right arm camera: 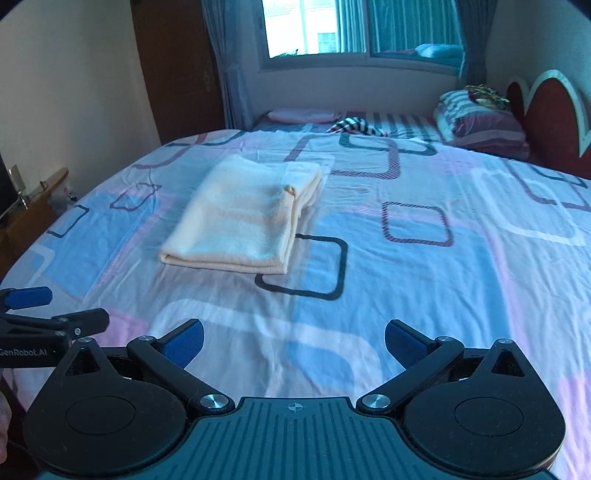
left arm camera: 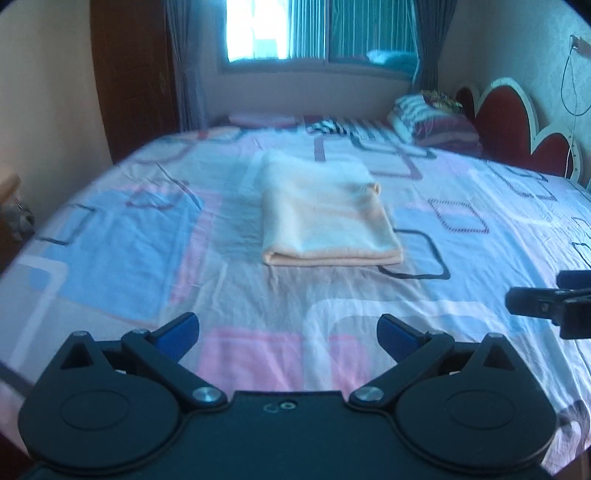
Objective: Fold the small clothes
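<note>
A folded cream cloth (left arm camera: 325, 214) lies on the patterned bed (left arm camera: 461, 295), pillows (left arm camera: 436, 123) behind.

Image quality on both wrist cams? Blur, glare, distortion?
Left wrist: window blown out, folded cloth and bedsheet soft with blur, fisheye bends the bed edge. Right wrist: sharper cloth, window bright, blue cast, same barrel distortion.

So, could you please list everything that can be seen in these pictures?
cloth: one, cream, folded, middle of the bed
bedsheet: one, blue, pink and white pattern, covering the bed
pillows: a striped pile, far end by the headboard
headboard: one, red with white rim, right
window: one, curtained, far wall
left gripper: black with blue pads, open, empty
right gripper: same, open, empty
</note>
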